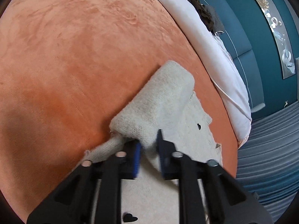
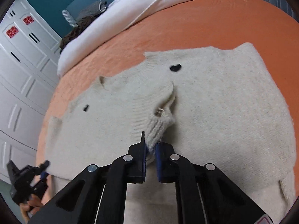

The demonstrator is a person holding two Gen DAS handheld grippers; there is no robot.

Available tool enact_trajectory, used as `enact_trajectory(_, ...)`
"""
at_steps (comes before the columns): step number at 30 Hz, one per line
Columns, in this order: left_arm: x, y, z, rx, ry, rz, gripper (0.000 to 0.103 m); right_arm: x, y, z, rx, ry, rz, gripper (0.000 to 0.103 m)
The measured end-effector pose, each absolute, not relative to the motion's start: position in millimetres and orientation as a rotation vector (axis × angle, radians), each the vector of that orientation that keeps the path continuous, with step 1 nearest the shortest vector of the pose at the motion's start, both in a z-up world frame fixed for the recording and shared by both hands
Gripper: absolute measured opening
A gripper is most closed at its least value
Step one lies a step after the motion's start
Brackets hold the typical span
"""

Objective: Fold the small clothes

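Garment: cream knit sweater with small black hearts, spread on the orange bedspread of a bed, one sleeve folded in over the body.
Left hand-held gripper: fingers partly apart, the sleeve's end bunched between the blue pads; judged a loose hold, but contact on both pads could not be confirmed.
Right hand-held gripper: fingers nearly together, pinching a ribbed edge of the knit, lifted in a small ridge off the body.
Handling: judged light, soft and limp; likely to sag and stretch under a one-point lift; fuzzy surface likely to cling to the plush bedspread instead of sliding.
Where to hold: judged best at the ribbed hems, cuffs or seams, where the knit is doubled and firmer; a pinch mid-panel likely to pull only a peak of the top layer.
Left wrist view only: the folded sleeve seen end-on as a thick doubled pad, and a wall picture on the teal wall.
Right wrist view only: nearly the whole sweater outline, the pinched rib, white cupboard doors, and the left hand-held gripper at the sweater's near left edge.
Both views: white duvet and dark clothes piled at the bed's far end.
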State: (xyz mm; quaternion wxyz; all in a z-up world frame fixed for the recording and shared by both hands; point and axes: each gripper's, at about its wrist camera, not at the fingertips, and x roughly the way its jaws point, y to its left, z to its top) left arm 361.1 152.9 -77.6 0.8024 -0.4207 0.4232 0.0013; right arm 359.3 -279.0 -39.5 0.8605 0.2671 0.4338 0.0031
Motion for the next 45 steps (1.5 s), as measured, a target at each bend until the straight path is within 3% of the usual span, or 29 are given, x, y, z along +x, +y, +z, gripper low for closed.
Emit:
enact_trajectory(5, 355, 141, -53, -0.768, 0.828, -0.006, 0.007, 305, -305, 40, 0.567, 0.602, 0.060, 0.007)
enact_trajectory(7, 357, 126, -66, -0.696, 0.885, -0.010, 0.007, 298, -322, 15, 0.506, 0.662, -0.044, 0.007)
enact_trajectory(10, 354, 113, -95, -0.670, 0.943, 0.031, 0.007, 309, -339, -64, 0.508, 0.925, -0.132, 0.006)
enact_trajectory(15, 346, 112, -91, -0.632, 0.899, 0.037, 0.007, 290, -342, -26, 0.555, 0.748, -0.074, 0.006)
enact_trajectory(18, 347, 113, -94, -0.616, 0.896, 0.035, 0.007, 308, -344, -66, 0.494, 0.924, -0.107, 0.006)
enact_trajectory(19, 348, 112, -94, -0.608, 0.892, 0.034, 0.008, 306, -347, -67, 0.499, 0.904, -0.095, 0.004)
enact_trajectory(23, 343, 109, -97, -0.545, 0.851, 0.008, 0.009, 276, -352, -18, 0.487, 0.790, -0.182, 0.020)
enact_trajectory(25, 340, 110, -100, -0.541, 0.825, -0.005, 0.009, 264, -338, 13, 0.461, 0.692, -0.198, 0.020)
enact_trajectory(29, 336, 111, -102, -0.554, 0.800, -0.008, 0.010, 323, -239, 29, 0.354, 0.821, 0.192, 0.016)
enact_trajectory(35, 332, 116, -108, -0.605, 0.763, -0.037, 0.010, 423, -77, -27, 0.091, 1.045, 0.428, 0.014)
enact_trajectory(36, 331, 117, -108, -0.610, 0.758, -0.041, 0.010, 438, -64, -38, 0.051, 1.068, 0.410, 0.014)
enact_trajectory(39, 331, 116, -110, -0.609, 0.747, -0.045, 0.010, 477, -59, -54, 0.047, 1.060, 0.335, 0.000)
enact_trajectory(45, 330, 116, -112, -0.620, 0.732, -0.059, 0.011, 515, -62, -47, 0.178, 1.048, 0.263, 0.000)
